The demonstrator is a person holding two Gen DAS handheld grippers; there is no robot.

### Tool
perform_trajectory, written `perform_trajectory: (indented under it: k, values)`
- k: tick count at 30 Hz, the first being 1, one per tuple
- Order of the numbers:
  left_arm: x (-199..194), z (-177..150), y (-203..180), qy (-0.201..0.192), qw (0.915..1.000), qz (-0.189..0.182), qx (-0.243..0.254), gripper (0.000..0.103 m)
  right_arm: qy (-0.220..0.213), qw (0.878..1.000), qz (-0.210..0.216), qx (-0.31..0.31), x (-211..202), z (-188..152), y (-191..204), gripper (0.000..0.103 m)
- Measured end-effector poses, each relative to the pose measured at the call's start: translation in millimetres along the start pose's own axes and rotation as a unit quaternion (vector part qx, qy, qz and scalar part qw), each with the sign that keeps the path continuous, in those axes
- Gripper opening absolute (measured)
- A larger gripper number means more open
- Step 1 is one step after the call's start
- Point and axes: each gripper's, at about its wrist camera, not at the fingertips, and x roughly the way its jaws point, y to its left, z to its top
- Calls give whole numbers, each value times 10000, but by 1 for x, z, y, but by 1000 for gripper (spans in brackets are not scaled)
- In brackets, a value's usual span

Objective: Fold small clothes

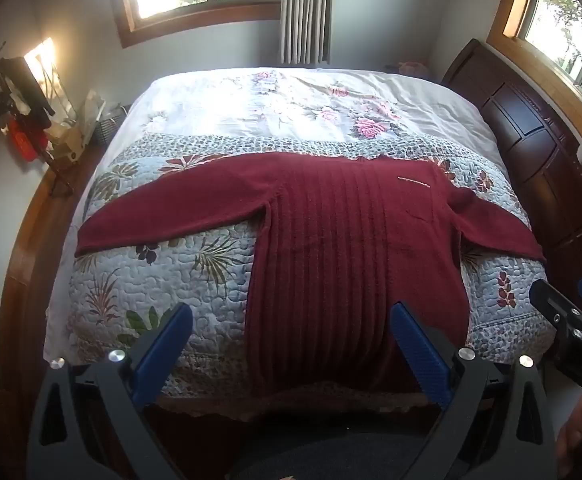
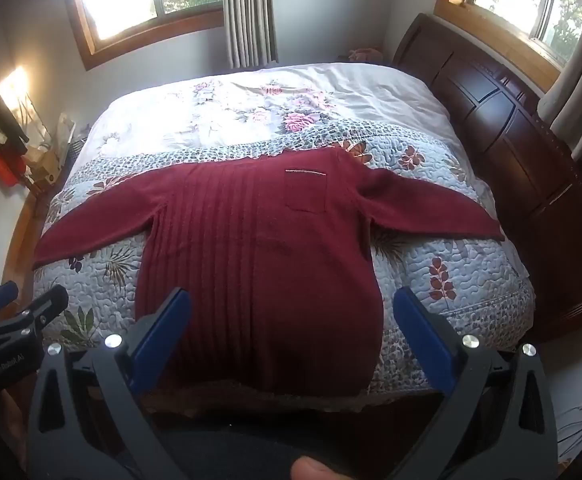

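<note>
Sweater spread flat on the bed, ready for its first fold.

The sweater (image 1: 355,248) lies face up on the quilt (image 1: 163,280), sleeves out sideways and hem at the near edge, so every fold line is reachable. Left hand-held gripper (image 1: 291,348) and right hand-held gripper (image 2: 291,336) hover above the hem, both spread wide and empty.
</note>
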Motion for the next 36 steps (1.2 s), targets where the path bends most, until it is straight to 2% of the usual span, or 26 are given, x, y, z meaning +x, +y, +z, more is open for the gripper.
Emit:
perform_trajectory:
  k: [36]
  values:
    - [-3,-2,-2,-17,10000,27,-2,99,-4,10000,31,-5,2,-4,2,100]
